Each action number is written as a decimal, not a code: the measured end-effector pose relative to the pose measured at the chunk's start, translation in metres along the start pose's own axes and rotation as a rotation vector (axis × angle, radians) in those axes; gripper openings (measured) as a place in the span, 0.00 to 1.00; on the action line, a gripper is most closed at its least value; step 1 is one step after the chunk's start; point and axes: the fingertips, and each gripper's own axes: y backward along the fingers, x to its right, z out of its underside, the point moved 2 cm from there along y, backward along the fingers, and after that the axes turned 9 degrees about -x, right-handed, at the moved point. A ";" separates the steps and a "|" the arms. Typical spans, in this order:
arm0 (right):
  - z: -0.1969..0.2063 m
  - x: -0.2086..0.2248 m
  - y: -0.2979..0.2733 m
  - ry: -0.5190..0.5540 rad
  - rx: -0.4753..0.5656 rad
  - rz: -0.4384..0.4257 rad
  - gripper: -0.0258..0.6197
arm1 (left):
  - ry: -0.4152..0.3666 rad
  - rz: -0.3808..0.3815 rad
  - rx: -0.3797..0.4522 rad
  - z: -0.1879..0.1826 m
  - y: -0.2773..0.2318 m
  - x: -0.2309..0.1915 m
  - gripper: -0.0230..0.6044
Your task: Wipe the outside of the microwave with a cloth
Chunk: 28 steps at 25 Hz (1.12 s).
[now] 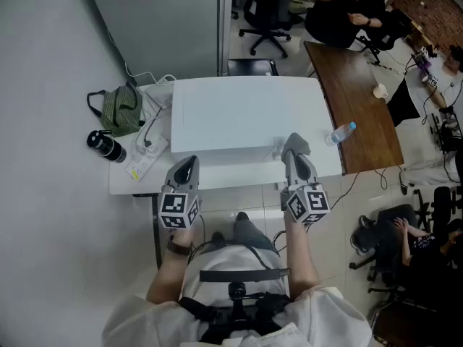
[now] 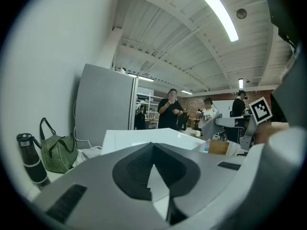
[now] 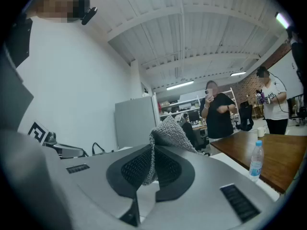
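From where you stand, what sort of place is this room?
Most likely a shared office or lab workspace: swivel office chairs stand around, a long wooden desk stands beside the white table, and other people sit nearby.

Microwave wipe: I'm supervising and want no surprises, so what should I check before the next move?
1. Cloth held: ok. The right gripper is shut on the grey cloth.
2. Left gripper free: ok. Its jaws are together with nothing between them.
3. Microwave top bare: ok. Nothing lies on it.
4. Cloth touching the microwave: cannot tell. In the head view it sits over the front edge.
5. Right side free to wipe: not ok. A water bottle stands close beside it and might get knocked.
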 end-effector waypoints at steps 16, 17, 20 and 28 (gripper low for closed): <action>-0.031 0.171 -0.197 0.113 -0.241 -0.103 0.08 | -0.055 -0.157 -0.018 -0.099 -0.165 -0.006 0.08; -0.033 0.178 -0.206 0.118 -0.249 -0.103 0.08 | -0.056 -0.166 -0.021 -0.103 -0.170 -0.008 0.08; -0.035 0.193 -0.226 0.124 -0.273 -0.088 0.08 | -0.040 -0.164 -0.022 -0.109 -0.182 -0.016 0.08; -0.015 0.215 -0.275 0.155 -0.377 0.005 0.08 | -0.043 -0.113 0.002 -0.115 -0.186 -0.063 0.08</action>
